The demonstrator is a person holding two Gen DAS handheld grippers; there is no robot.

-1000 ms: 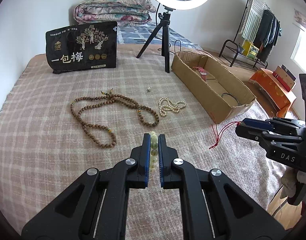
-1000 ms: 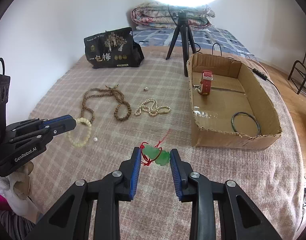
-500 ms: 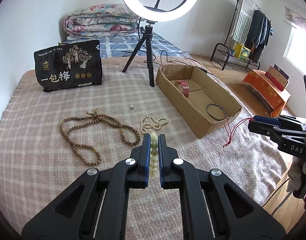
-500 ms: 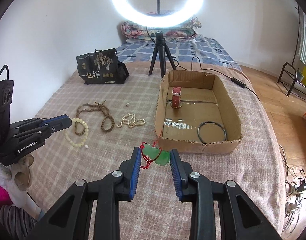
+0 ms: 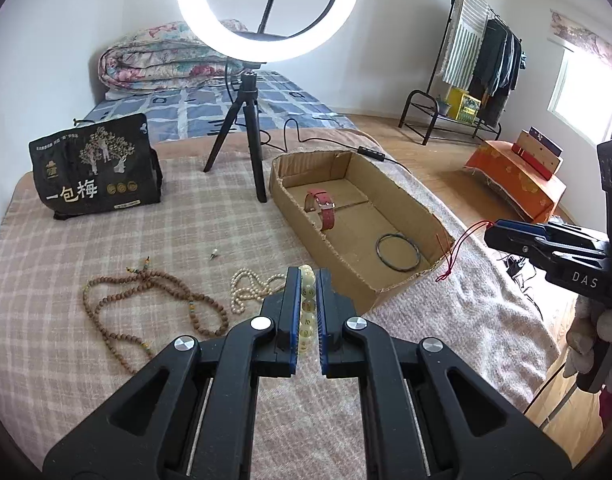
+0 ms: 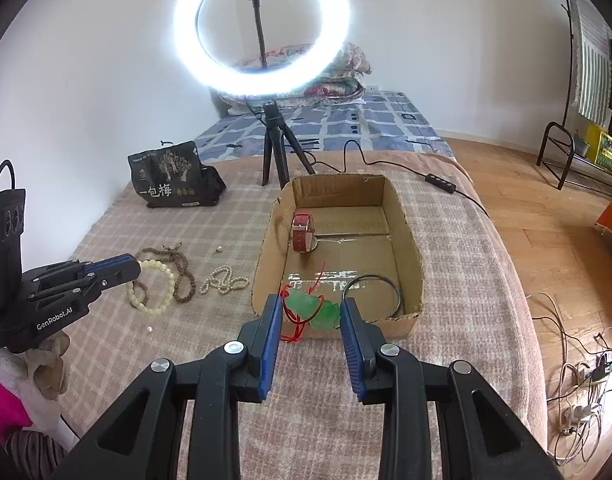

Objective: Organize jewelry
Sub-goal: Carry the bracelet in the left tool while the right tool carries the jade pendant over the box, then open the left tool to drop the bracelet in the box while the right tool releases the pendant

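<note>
1. Green pendant (image 6: 314, 309) on a red cord (image 6: 295, 322): clamped between the fingers of the right gripper (image 6: 310, 312), held just in front of the near wall of the cardboard box (image 6: 412, 240). Likely light but hard and brittle, smooth enough to slip; best pinched across its flat faces, never hung by the thin cord, which dangles loose toward the box.
2. Pale bead bracelet (image 5: 307, 304): clamped edge-on between the nearly closed fingers of the left gripper (image 5: 307, 292), raised over the bed (image 5: 105, 240) to the left of the box. Light, floppy on its string, beads round and slippery; a squeeze across one bead row looks adequate, with the free loop hanging below.
3. Right gripper pose: level, pointing straight into the box along its length, fingers set wider apart around the pendant.
4. Left gripper pose: angled toward the box's near left corner, lower and farther from the box than the right.
5. Inside the box: red-strapped watch (image 6: 302, 232) upright near the left wall, dark bangle (image 6: 370, 293) flat by the near wall.
6. Left of the box on the bed: pearl strand (image 5: 249, 284), brown bead necklace (image 5: 157, 304), small stud (image 5: 213, 254).
</note>
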